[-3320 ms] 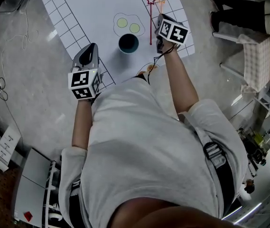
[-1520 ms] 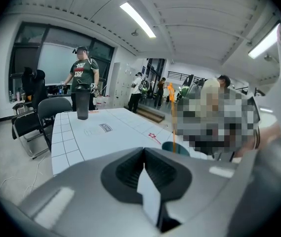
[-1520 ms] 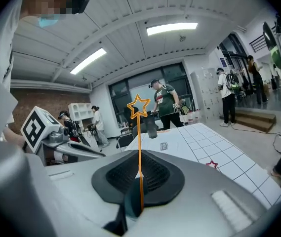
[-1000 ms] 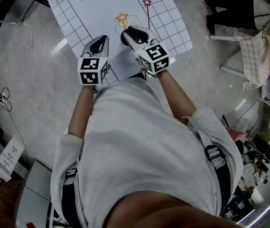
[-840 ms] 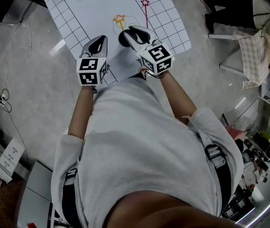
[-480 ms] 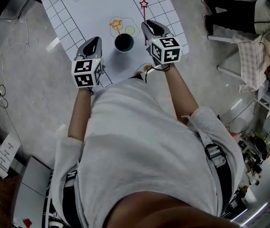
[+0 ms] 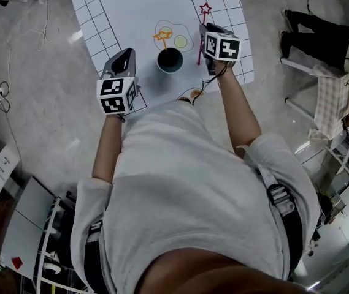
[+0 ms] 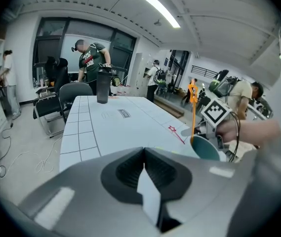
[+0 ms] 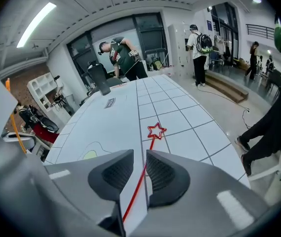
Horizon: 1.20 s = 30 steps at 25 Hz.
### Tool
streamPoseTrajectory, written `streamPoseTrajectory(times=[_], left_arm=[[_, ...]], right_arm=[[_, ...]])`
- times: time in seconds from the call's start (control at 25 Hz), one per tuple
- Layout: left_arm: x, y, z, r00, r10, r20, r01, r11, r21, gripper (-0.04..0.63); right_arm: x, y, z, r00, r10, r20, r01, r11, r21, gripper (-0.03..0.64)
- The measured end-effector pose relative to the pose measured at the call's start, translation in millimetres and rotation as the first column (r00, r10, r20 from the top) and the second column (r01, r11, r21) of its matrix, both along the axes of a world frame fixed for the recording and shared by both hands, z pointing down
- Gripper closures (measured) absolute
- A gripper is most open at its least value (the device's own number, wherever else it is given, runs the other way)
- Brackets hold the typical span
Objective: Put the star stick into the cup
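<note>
Pinch thin red star-tipped stick (image 9: pixel 143 172) mid-shaft, right of dark round cup (image 7: pixel 170 70): likely light, stiff, slippery. Right gripper (image 9: pixel 140 154) jaws apart astride it, just been closing; left gripper (image 8: pixel 143 150) jaws together.

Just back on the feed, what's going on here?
A person holds a gripper in each hand over a white gridded mat. The orange star stick already stands in the cup. The right gripper is low over the red star stick lying on the mat; its jaws have just been closing a little, the stick between them but not pinched. The left gripper is shut and empty, beside the cup.
</note>
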State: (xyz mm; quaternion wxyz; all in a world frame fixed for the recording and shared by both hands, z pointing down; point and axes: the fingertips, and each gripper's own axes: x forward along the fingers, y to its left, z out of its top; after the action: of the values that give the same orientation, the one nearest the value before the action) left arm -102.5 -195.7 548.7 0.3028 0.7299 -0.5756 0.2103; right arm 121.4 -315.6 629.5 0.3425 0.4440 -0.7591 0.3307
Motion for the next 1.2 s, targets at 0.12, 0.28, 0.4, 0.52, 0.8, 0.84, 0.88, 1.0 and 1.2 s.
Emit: streamPoseTrajectory(times=[0.12,0.28,0.4,0.52,0.8,0.84,0.88,1.0,1.2], left_arm=[[3,-2,4,1.0,-0.004,-0.001,0.004,1.0,-0.008,0.592],[8,-1,8,1.0,0.006,-0.002,-0.006,1.0,-0.015,0.592],[6,1,6,1.0,0.01,0.001,-0.01,1.0,-0.016,0.592],[2,1,3,1.0,0.01,0.001,-0.01,1.0,-0.01,0.592],[0,3,-10,0.999,0.052,0.0,-0.052,0.998,0.027,0.592],[0,5,-12,0.998,0.06,-0.001,-0.06,0.998,0.031,0.592],[1,6,-14,0.998,0.067,-0.002,-0.066,0.997,0.036,0.592],[2,10,-21,0.996,0.09,-0.005,-0.09,0.994,0.056,0.592],[4,17,-33,0.991,0.132,-0.011,-0.131,0.987,0.091,0.592]], right_arm=[[2,-4,12,0.999,0.019,-0.027,-0.02,0.999,-0.033,0.531],[3,-5,27,0.998,0.035,-0.044,-0.038,0.996,-0.074,0.517],[7,-7,29,0.996,0.041,-0.075,-0.046,0.997,-0.068,0.578],[9,-7,28,0.997,0.058,-0.051,-0.061,0.996,-0.068,0.592],[0,1,-5,0.991,0.114,0.074,-0.114,0.993,0.002,0.6],[-2,2,-13,0.989,0.119,0.093,-0.122,0.992,0.023,0.6],[-4,3,-22,0.986,0.125,0.114,-0.131,0.99,0.047,0.6],[-8,5,-55,0.967,0.151,0.203,-0.18,0.975,0.129,0.6],[-15,13,-124,0.909,0.16,0.384,-0.271,0.928,0.255,0.6]])
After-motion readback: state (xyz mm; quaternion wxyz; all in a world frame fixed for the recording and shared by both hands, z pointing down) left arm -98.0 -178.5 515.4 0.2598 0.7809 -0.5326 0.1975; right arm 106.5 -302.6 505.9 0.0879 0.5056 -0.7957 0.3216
